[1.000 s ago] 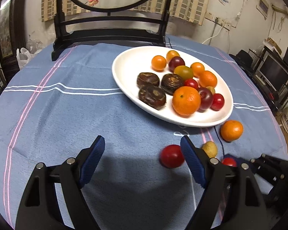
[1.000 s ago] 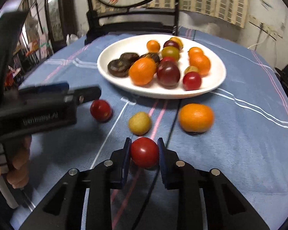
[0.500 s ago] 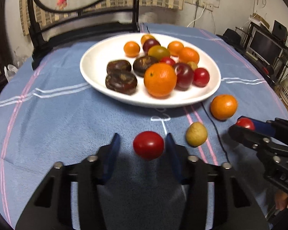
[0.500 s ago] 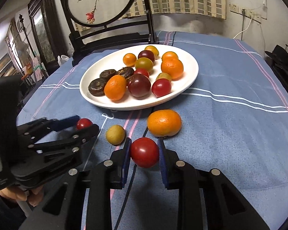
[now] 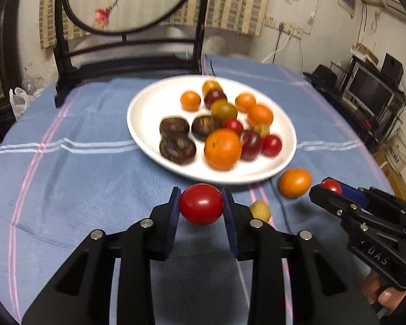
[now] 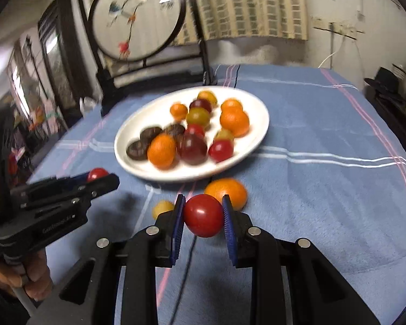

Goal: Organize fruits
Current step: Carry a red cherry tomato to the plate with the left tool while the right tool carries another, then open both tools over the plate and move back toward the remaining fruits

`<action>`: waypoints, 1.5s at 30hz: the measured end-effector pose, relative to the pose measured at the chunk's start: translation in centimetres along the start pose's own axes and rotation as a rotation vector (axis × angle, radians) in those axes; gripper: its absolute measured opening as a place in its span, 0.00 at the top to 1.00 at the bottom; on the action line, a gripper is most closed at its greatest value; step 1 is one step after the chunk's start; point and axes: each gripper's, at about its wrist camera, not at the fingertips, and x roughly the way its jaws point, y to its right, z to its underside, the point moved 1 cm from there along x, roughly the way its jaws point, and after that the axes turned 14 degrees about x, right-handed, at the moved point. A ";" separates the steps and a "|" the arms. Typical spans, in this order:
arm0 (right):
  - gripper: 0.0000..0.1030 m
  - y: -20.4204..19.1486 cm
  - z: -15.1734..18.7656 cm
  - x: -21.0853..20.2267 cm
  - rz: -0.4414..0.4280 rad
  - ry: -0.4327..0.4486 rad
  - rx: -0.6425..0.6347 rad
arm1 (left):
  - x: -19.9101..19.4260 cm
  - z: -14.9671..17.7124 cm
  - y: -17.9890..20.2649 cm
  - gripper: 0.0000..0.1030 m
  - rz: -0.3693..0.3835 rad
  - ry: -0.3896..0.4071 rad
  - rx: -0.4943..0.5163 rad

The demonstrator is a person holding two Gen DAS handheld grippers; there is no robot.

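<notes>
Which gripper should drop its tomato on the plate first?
Probably left. Both are shut on red tomatoes, but the left gripper and its tomato look nearer the plate rim than the right gripper.

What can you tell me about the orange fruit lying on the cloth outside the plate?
The loose orange fruit is round, slightly squat, with a bright, smooth-looking peel, like a small mandarin. It rests on the blue tablecloth, just off the near rim of the white plate and apart from it. Nothing grips it. A small yellowish fruit lies on the cloth nearby, not touching. In the right wrist view it sits just behind the right tool, partly hidden by the red tomato held there. Motion blur softens its details.
</notes>
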 end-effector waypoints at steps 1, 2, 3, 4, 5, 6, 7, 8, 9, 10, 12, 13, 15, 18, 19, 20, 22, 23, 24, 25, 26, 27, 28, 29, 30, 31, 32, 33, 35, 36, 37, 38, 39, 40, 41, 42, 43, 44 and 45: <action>0.73 -0.2 -0.6 -0.5 -0.011 0.019 0.005 | -0.4 -0.7 0.0 0.71 -0.003 0.008 0.012; 0.73 -0.4 -1.0 -0.7 -0.017 0.029 0.004 | -0.5 -1.3 0.0 0.71 -0.011 0.011 0.025; 0.73 -0.6 -1.4 -0.9 -0.024 0.035 0.003 | -0.6 -1.8 0.0 0.71 -0.019 0.014 0.033; 0.73 -0.9 -2.2 -1.0 -0.039 0.039 0.002 | -0.6 -2.6 -0.1 0.71 -0.032 0.018 0.042; 0.73 -1.2 -2.8 -0.8 -0.046 0.033 -0.004 | -0.6 -3.1 -0.2 0.71 -0.040 0.021 0.046; 0.73 -1.5 -3.2 -0.6 -0.052 0.030 -0.010 | -0.3 -3.9 -0.4 0.71 -0.049 0.022 0.048; 0.73 -1.9 -4.0 -0.1 -0.061 0.031 -0.019 | -0.1 -4.5 -0.7 0.71 -0.054 0.023 0.046; 0.73 -2.3 -4.5 0.3 -0.064 0.031 -0.031 | 0.1 -5.0 -1.0 0.71 -0.059 0.023 0.042; 0.73 -2.6 -5.0 0.8 -0.064 0.030 -0.043 | 0.5 -5.5 -1.4 0.71 -0.063 0.022 0.037; 0.73 -3.0 -5.6 1.6 -0.069 0.024 -0.047 | 1.2 -6.2 -1.9 0.71 -0.067 0.016 0.025; 0.73 -3.3 -6.7 3.3 -0.079 0.004 -0.034 | 2.2 -6.8 -2.7 0.71 -0.076 0.008 0.008; 0.73 -3.4 -7.0 3.9 -0.084 -0.004 -0.022 | 3.1 -7.2 -3.4 0.71 -0.087 -0.001 -0.006; 0.73 -3.5 -7.8 5.7 -0.075 -0.017 -0.001 | 4.5 -7.6 -4.3 0.71 -0.093 -0.024 -0.031; 0.71 -3.2 -8.3 7.8 -0.065 -0.039 0.032 | 6.1 -7.8 -5.2 0.71 -0.098 -0.053 -0.058; 0.71 -3.1 -8.4 8.5 -0.061 -0.051 0.043 | 6.5 -7.7 -5.4 0.71 -0.098 -0.058 -0.062; 0.71 -3.0 -8.5 9.0 -0.057 -0.056 0.053 | 6.8 -7.7 -5.5 0.71 -0.100 -0.062 -0.065; 0.69 -2.7 -8.6 9.6 -0.056 -0.073 0.080 | 7.3 -7.7 -5.7 0.69 -0.105 -0.062 -0.073; 0.68 -2.7 -8.7 9.8 -0.057 -0.087 0.085 | 7.2 -7.6 -5.7 0.56 -0.110 -0.059 -0.077; 0.67 -2.6 -8.7 9.6 -0.051 -0.079 0.089 | 7.0 -7.5 -5.7 0.36 -0.126 -0.051 -0.087; 0.66 -2.4 -8.7 9.3 -0.053 -0.070 0.091 | 6.6 -7.4 -5.7 0.31 -0.136 -0.029 -0.094; 0.62 -2.3 -8.6 9.0 -0.063 -0.066 0.095 | 6.0 -7.4 -5.6 0.30 -0.149 0.002 -0.095; 0.61 -2.1 -8.6 8.7 -0.069 -0.063 0.100 | 5.7 -7.3 -5.4 0.30 -0.155 0.013 -0.088; 0.61 -1.8 -8.5 8.3 -0.075 -0.062 0.108 | 5.4 -7.4 -5.2 0.30 -0.155 0.013 -0.075; 0.61 -1.6 -8.4 8.0 -0.079 -0.061 0.114 | 5.1 -7.4 -5.0 0.30 -0.154 0.011 -0.068; 0.61 -1.3 -8.3 7.5 -0.083 -0.057 0.122 | 4.6 -7.3 -4.9 0.29 -0.154 0.012 -0.065; 0.61 -1.1 -8.1 7.0 -0.083 -0.052 0.124 | 4.2 -7.2 -4.7 0.28 -0.154 0.015 -0.068; 0.60 -0.9 -8.0 6.5 -0.082 -0.051 0.124 | 3.8 -7.1 -4.7 0.24 -0.157 0.016 -0.073; 0.54 -0.7 -7.6 5.9 -0.086 -0.050 0.125 | 3.3 -7.0 -4.5 0.22 -0.161 0.022 -0.079; 0.49 -0.3 -7.1 5.0 -0.080 -0.042 0.124 | 2.1 -6.5 -4.3 0.17 -0.162 0.042 -0.088; 0.49 -0.2 -6.8 4.5 -0.069 -0.040 0.112 | 1.4 -6.0 -4.0 0.14 -0.165 0.047 -0.094; 0.49 -0.1 -6.3 4.0 -0.047 -0.041 0.085 | 1.0 -5.6 -3.8 0.14 -0.165 0.048 -0.097; 0.49 -0.1 -5.7 3.5 -0.025 -0.040 0.058 | 0.6 -5.2 -3.6 0.14 -0.161 0.049 -0.098; 0.49 -0.1 -5.1 3.2 -0.008 -0.043 0.032 | 0.2 -4.6 -3.3 0.14 -0.159 0.048 -0.099; 0.48 -0.1 -4.4 3.0 0.011 -0.053 0.001 | -0.3 -3.8 -3.0 0.14 -0.158 0.042 -0.104; 0.46 0.0 -3.9 2.9 0.025 -0.065 -0.019 | -0.7 -3.1 -2.7 0.14 -0.153 0.038 -0.112; 0.43 0.1 -3.0 2.9 0.049 -0.084 -0.043 | -0.9 -2.5 -2.4 0.14 -0.143 0.037 -0.120; 0.43 0.3 -2.6 3.0 0.062 -0.091 -0.053 | -1.1 -1.4 -2.2 0.14 -0.120 0.036 -0.134; 0.43 0.4 -1.9 3.0 0.079 -0.100 -0.067 | -1.1 -0.9 -2.1 0.14 -0.112 0.033 -0.140; 0.43 0.5 -1.5 3.1 0.088 -0.103 -0.075 | -1.0 -0.3 -1.9 0.14 -0.106 0.027 -0.143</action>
